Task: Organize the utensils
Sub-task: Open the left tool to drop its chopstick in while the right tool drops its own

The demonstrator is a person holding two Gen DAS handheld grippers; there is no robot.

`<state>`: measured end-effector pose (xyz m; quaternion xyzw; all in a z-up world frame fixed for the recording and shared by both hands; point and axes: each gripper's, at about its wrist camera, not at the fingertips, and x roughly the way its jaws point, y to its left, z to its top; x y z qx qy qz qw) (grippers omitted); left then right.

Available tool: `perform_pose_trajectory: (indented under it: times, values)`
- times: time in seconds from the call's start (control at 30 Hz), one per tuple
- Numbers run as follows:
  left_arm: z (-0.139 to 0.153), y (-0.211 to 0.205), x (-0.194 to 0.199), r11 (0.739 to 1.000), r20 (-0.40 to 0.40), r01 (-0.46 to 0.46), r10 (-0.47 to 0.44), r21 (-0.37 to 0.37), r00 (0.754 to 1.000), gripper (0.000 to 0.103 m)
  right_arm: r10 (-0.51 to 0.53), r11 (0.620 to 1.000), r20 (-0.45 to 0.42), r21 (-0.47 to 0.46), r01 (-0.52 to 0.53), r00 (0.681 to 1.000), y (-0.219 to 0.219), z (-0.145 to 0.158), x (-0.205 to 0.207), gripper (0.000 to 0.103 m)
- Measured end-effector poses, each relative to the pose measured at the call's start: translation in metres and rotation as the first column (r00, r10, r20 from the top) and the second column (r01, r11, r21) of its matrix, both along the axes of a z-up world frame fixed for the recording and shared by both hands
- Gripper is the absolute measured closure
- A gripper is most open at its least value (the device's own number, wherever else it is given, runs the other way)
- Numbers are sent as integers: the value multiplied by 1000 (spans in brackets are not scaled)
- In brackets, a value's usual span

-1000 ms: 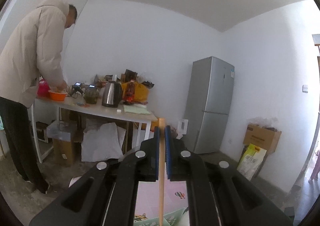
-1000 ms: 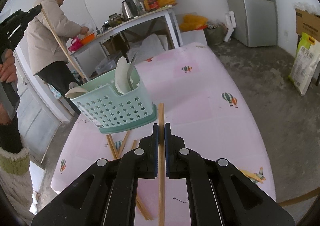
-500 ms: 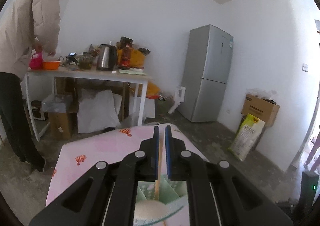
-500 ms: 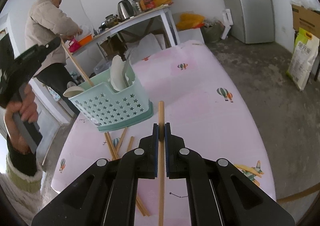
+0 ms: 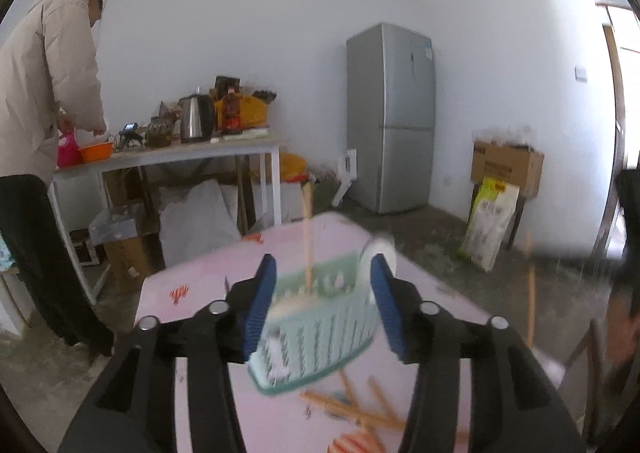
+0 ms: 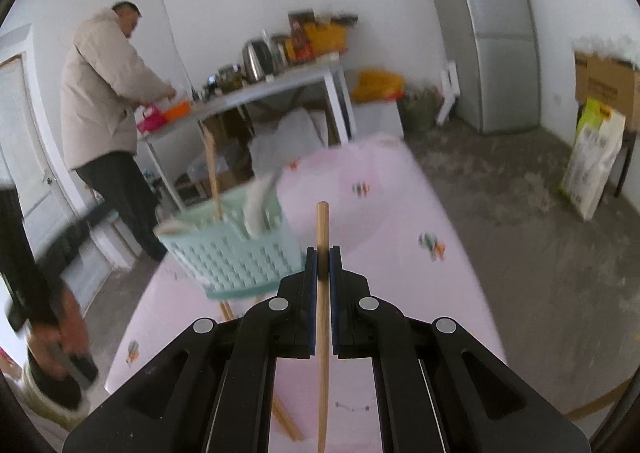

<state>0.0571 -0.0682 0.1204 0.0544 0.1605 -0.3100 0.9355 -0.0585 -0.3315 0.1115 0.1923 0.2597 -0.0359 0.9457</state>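
Note:
A mint green utensil basket (image 5: 320,329) stands on the pink table (image 5: 192,285); it also shows in the right wrist view (image 6: 236,253). A wooden chopstick (image 5: 307,237) stands upright in it, with white spoons (image 6: 256,205) beside it. My left gripper (image 5: 323,305) is open and empty, just in front of the basket. My right gripper (image 6: 323,273) is shut on another wooden chopstick (image 6: 322,293), held above the table right of the basket. Loose chopsticks (image 5: 352,409) lie on the table before the basket.
A man in a beige coat (image 6: 104,93) works at a white table (image 6: 256,93) with a kettle at the back. A grey fridge (image 5: 390,117) stands at the back right, with a cardboard box (image 5: 506,169) and a sack on the floor.
My left gripper has opened and let go of its chopstick, which now stands in the basket. The right gripper still holds its chopstick and has moved a little toward the basket.

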Motion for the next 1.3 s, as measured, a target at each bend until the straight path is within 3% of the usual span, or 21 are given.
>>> perform_pose_trajectory:
  times: [0.3, 0.4, 0.7, 0.9, 1.0, 1.17, 1.2, 1.27, 1.3]
  values:
    - [-89, -2, -18, 982, -205, -23, 62, 188, 977, 22, 8, 1000, 242, -14, -5, 970, 10, 63, 26, 99]
    - [-121, -9, -27, 958, -214, -44, 108, 283, 971, 18, 21, 1000, 312, 6, -24, 950, 17, 73, 46, 99]
    - [-159, -26, -36, 909, -171, -63, 145, 413, 975, 8, 1, 999, 437, 29, -15, 899, 36, 75, 108, 99]
    - [-166, -27, -30, 901, -187, -65, 159, 430, 969, 6, 10, 1000, 458, -4, -10, 889, 52, 61, 139, 99]
    - [-169, -23, -27, 901, -207, -73, 177, 428, 962, 6, 24, 999, 426, -43, -6, 905, 61, 43, 151, 99]
    - [-174, -18, -21, 902, -232, -88, 202, 423, 951, 6, 118, 991, 305, -98, -93, 945, 73, 9, 157, 98]
    - [-175, -18, -20, 901, -237, -91, 207, 424, 949, 6, 131, 989, 287, -101, -105, 949, 72, 4, 152, 95]
    - [-176, -16, -17, 902, -251, -95, 217, 421, 944, 6, 130, 990, 270, -97, -107, 954, 68, 2, 142, 80]
    - [-177, -15, -16, 902, -257, -97, 220, 420, 941, 6, 125, 990, 269, -89, -105, 955, 65, 3, 137, 65]
